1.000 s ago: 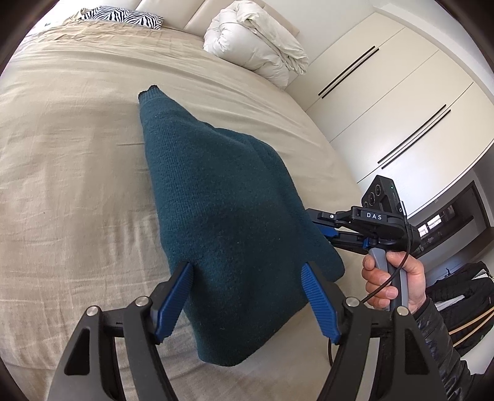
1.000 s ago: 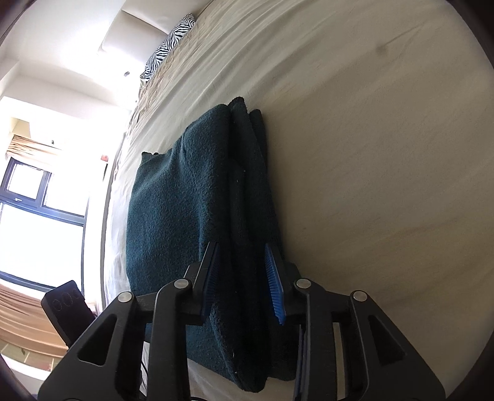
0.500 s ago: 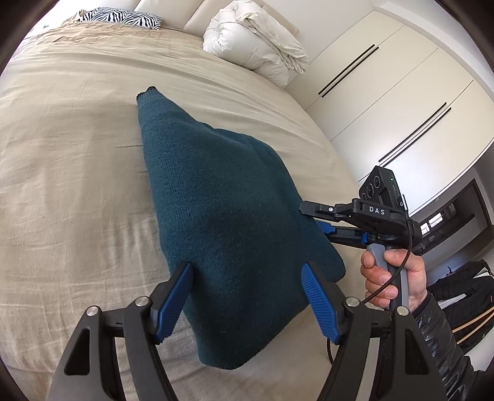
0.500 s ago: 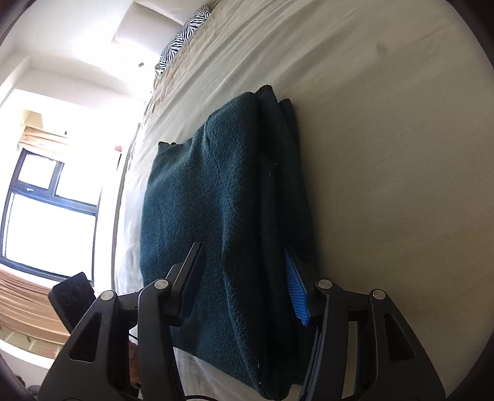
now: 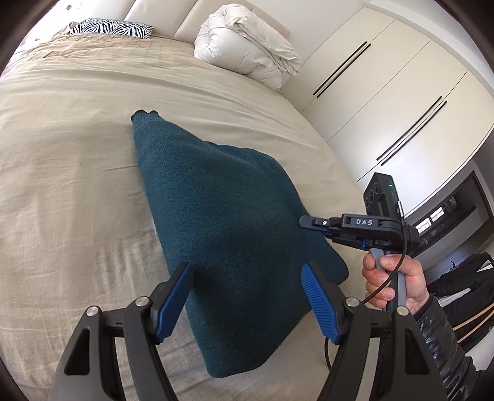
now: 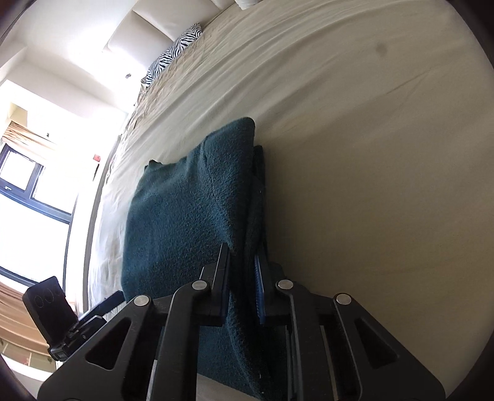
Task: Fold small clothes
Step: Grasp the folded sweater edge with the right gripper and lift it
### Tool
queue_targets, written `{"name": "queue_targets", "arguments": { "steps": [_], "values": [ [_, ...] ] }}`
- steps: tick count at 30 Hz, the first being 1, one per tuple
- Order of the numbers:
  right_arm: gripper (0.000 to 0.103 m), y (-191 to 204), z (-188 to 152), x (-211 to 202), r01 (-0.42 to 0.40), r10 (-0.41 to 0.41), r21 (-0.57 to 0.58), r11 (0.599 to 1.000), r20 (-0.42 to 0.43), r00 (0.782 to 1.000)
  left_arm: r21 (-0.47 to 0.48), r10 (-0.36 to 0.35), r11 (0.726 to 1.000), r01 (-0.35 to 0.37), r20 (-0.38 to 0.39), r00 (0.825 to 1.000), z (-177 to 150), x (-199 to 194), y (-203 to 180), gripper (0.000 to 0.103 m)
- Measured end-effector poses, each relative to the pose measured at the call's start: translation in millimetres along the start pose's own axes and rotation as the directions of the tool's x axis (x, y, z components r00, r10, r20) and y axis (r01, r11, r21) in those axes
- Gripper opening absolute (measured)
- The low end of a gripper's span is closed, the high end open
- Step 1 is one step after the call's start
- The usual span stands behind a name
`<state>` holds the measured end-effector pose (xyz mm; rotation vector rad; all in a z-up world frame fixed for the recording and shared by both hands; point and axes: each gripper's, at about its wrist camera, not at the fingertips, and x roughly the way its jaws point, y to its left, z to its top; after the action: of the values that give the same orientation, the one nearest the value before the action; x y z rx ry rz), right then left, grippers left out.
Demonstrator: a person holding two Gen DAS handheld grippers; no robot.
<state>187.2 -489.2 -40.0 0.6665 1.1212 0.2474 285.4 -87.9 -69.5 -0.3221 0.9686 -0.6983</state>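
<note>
A dark teal knitted sweater lies folded lengthwise on the beige bed. My left gripper hovers open over its near end, its blue pads apart above the cloth and nothing pinched. My right gripper, held by a hand, bites the sweater's right edge. In the right wrist view its jaws are closing, with the stacked layers of the sweater pressed between the pads of the right gripper. The edge bulges up a little there.
A folded white duvet and a zebra pillow sit at the head of the bed. White wardrobe doors stand to the right, past the bed's edge. A bright window shows in the right wrist view.
The right gripper's jaws went from wide around the sweater's edge to clamped on its layers, and the edge has risen slightly. The left gripper stayed where it was, still open.
</note>
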Motion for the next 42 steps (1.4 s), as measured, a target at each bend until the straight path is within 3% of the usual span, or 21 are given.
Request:
{"name": "queue_targets", "arguments": {
  "steps": [2,6,10,13,16,19,21,24,27,31,34,35,36,39,42],
  "values": [
    [0.014,-12,-4,20,0.011,-0.010,0.030,0.999,-0.040,0.999,-0.008,0.006,1.000,-0.006,-0.006,1.000,0,4,1,0.074],
    [0.017,-26,-10,16,-0.086,0.088,0.108,0.990,-0.013,0.996,0.014,0.013,1.000,-0.014,0.017,1.000,4,-2,-1,0.074],
    [0.018,-17,-8,-2,-0.025,0.025,0.071,0.997,0.006,1.000,0.024,0.006,1.000,-0.007,0.049,0.999,22,-2,-5,0.074],
    [0.018,-4,-5,-25,-0.005,-0.001,0.055,0.998,0.103,0.995,0.085,0.002,0.996,-0.008,0.071,0.998,46,5,-17,0.074],
    [0.018,15,-2,-29,-0.114,0.113,0.003,0.993,0.114,0.987,0.116,-0.025,0.993,0.015,0.084,0.996,76,24,-18,0.074],
    [0.018,34,17,-7,-0.200,0.200,-0.008,0.980,0.072,0.977,0.089,0.034,0.995,-0.039,0.065,0.997,100,52,-1,0.073],
    [0.018,32,23,-1,-0.214,0.212,0.012,0.977,0.077,0.974,0.059,0.076,0.995,-0.078,0.021,0.997,105,74,16,0.072],
    [0.018,19,41,24,-0.288,0.282,0.088,0.954,0.072,0.957,0.047,0.103,0.994,-0.102,-0.026,0.994,96,98,39,0.069],
    [0.018,4,52,48,-0.258,0.256,0.128,0.958,0.035,0.966,0.116,0.116,0.987,-0.115,-0.001,0.993,87,102,39,0.068],
    [0.014,-6,56,64,-0.287,0.285,0.125,0.950,0.040,0.958,0.168,0.148,0.975,-0.145,-0.005,0.989,84,108,37,0.069],
    [0.013,-9,50,63,-0.294,0.290,0.115,0.949,0.051,0.956,0.197,0.170,0.966,-0.167,0.001,0.985,83,103,33,0.066],
    [0.013,-3,40,48,-0.263,0.260,0.086,0.961,0.046,0.965,0.202,0.188,0.962,-0.186,0.005,0.982,82,96,29,0.064],
    [0.018,-3,40,48,-0.263,0.260,0.086,0.961,0.046,0.965,0.203,0.193,0.960,-0.191,0.009,0.981,82,87,24,0.061],
    [0.018,12,22,34,-0.303,0.302,0.031,0.953,0.029,0.953,0.213,0.130,0.968,-0.133,0.029,0.991,68,60,7,0.058],
    [0.018,16,-3,27,-0.291,0.291,-0.009,0.957,0.000,0.957,0.273,0.135,0.954,-0.121,-0.032,0.990,42,63,-7,0.058]
  ]
}}
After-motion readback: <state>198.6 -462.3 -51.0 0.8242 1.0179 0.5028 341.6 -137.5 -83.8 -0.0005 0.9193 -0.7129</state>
